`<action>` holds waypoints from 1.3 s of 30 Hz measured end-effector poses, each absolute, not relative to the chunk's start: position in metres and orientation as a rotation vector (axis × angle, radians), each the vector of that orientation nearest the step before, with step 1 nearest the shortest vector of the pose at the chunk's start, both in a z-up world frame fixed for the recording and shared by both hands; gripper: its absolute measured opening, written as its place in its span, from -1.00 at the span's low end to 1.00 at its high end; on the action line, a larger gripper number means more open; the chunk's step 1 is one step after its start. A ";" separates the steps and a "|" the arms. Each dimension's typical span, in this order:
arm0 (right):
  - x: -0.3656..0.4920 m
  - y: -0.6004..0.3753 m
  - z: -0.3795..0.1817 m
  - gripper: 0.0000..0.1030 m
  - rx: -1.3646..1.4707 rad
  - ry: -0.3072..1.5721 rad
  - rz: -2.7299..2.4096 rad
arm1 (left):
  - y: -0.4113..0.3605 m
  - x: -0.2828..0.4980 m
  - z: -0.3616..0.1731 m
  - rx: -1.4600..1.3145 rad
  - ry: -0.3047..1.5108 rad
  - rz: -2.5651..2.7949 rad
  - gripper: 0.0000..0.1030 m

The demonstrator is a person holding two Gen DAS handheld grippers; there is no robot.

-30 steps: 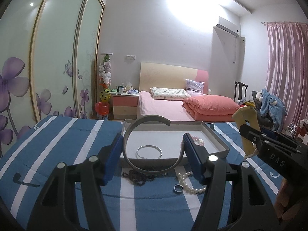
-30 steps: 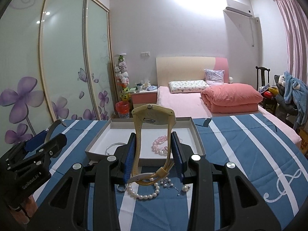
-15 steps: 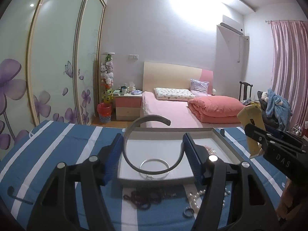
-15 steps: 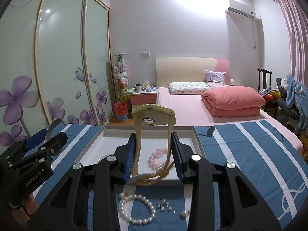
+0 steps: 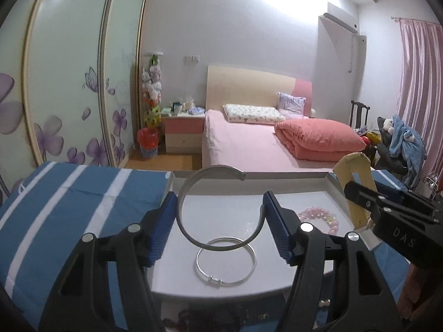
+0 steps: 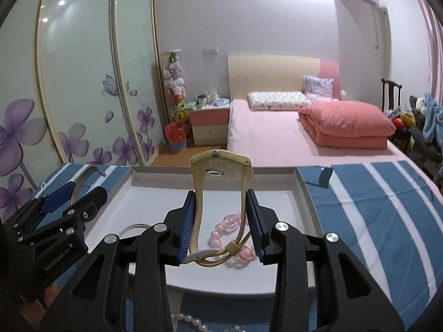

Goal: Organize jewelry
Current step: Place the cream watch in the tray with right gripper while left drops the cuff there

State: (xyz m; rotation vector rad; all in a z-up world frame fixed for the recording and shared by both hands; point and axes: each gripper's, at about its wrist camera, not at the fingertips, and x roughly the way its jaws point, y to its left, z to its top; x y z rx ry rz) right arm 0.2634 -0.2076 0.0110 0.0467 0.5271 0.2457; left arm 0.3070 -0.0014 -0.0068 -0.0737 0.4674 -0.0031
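- Step in hand, as I judge it: carrying two pieces over the white tray (image 5: pixel 336 191) on the striped counter (image 5: pixel 69 193).
- Left gripper (image 5: pixel 220 225) has its fingers clamped on a grey open bangle (image 5: pixel 193 182), above a silver bracelet (image 5: pixel 225 261).
- Right gripper (image 6: pixel 221 227) grips a cream watch (image 6: pixel 221 167), over pink beads (image 6: pixel 228 221).
- Next: lower each onto bare tray floor, then let go.
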 end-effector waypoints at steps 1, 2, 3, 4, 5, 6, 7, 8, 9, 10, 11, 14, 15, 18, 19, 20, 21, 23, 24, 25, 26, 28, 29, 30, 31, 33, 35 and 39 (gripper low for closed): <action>0.268 -0.208 0.008 -0.27 0.054 0.543 0.246 | -0.001 0.312 -0.009 -0.076 0.479 -0.003 0.21; 0.273 -0.209 0.004 -0.27 0.060 0.562 0.249 | 0.000 0.317 -0.012 -0.078 0.491 -0.003 0.21; 0.277 -0.209 0.002 -0.27 0.065 0.574 0.252 | 0.000 0.321 -0.014 -0.081 0.499 -0.003 0.21; 0.282 -0.208 -0.001 -0.27 0.069 0.591 0.254 | 0.000 0.325 -0.016 -0.084 0.509 -0.004 0.21; 0.286 -0.206 -0.004 -0.27 0.069 0.607 0.255 | 0.001 0.329 -0.018 -0.087 0.519 -0.005 0.21; 0.290 -0.206 -0.007 -0.27 0.071 0.621 0.256 | 0.001 0.333 -0.020 -0.087 0.531 -0.004 0.21; 0.291 -0.206 -0.009 -0.27 0.074 0.630 0.258 | 0.002 0.337 -0.022 -0.090 0.541 -0.003 0.21; 0.294 -0.205 -0.012 -0.27 0.076 0.644 0.261 | 0.003 0.339 -0.023 -0.092 0.545 -0.004 0.21; 0.294 -0.204 -0.013 -0.27 0.076 0.653 0.261 | 0.003 0.342 -0.024 -0.094 0.551 -0.005 0.21; 0.295 -0.203 -0.015 -0.26 0.076 0.660 0.262 | 0.002 0.344 -0.024 -0.092 0.556 -0.005 0.21; 0.296 -0.203 -0.016 -0.25 0.075 0.664 0.262 | 0.002 0.347 -0.025 -0.090 0.558 -0.005 0.21; 0.297 -0.203 -0.019 -0.18 0.069 0.676 0.261 | 0.001 0.351 -0.027 -0.086 0.567 -0.007 0.21; 0.298 -0.201 -0.020 -0.17 0.068 0.681 0.260 | 0.000 0.352 -0.028 -0.084 0.571 -0.009 0.21; 0.300 -0.202 -0.022 -0.15 0.069 0.695 0.263 | 0.001 0.356 -0.033 -0.080 0.585 -0.009 0.21; 0.300 -0.202 -0.023 -0.15 0.069 0.697 0.263 | 0.000 0.357 -0.034 -0.080 0.589 -0.011 0.22; 0.299 -0.202 -0.023 -0.13 0.068 0.696 0.262 | 0.000 0.357 -0.035 -0.077 0.587 -0.011 0.22; 0.299 -0.203 -0.023 -0.12 0.067 0.693 0.262 | 0.000 0.357 -0.035 -0.073 0.582 -0.009 0.22; 0.297 -0.204 -0.021 -0.05 0.068 0.687 0.265 | 0.000 0.358 -0.033 -0.072 0.575 -0.010 0.24; 0.298 -0.203 -0.021 -0.04 0.067 0.686 0.265 | 0.000 0.357 -0.032 -0.073 0.571 -0.008 0.26; 0.298 -0.203 -0.021 -0.04 0.065 0.684 0.265 | -0.001 0.357 -0.031 -0.075 0.568 -0.005 0.26; 0.300 -0.204 -0.021 -0.04 0.064 0.685 0.266 | 0.000 0.356 -0.030 -0.077 0.566 -0.003 0.26; 0.301 -0.206 -0.021 -0.04 0.064 0.685 0.264 | 0.002 0.357 -0.029 -0.082 0.565 0.002 0.26; 0.301 -0.206 -0.020 -0.04 0.065 0.685 0.264 | 0.004 0.357 -0.028 -0.088 0.563 0.006 0.26; 0.301 -0.206 -0.019 -0.04 0.065 0.683 0.261 | 0.005 0.357 -0.027 -0.091 0.561 0.008 0.26; 0.300 -0.207 -0.019 -0.04 0.065 0.680 0.259 | 0.008 0.356 -0.025 -0.096 0.559 0.011 0.27; 0.296 -0.208 -0.017 -0.04 0.066 0.674 0.252 | 0.011 0.352 -0.021 -0.101 0.551 0.018 0.26; 0.294 -0.210 -0.015 -0.04 0.068 0.669 0.247 | 0.014 0.349 -0.019 -0.105 0.546 0.026 0.27; 0.283 -0.215 -0.009 -0.04 0.069 0.660 0.242 | 0.024 0.334 -0.013 -0.117 0.542 0.039 0.27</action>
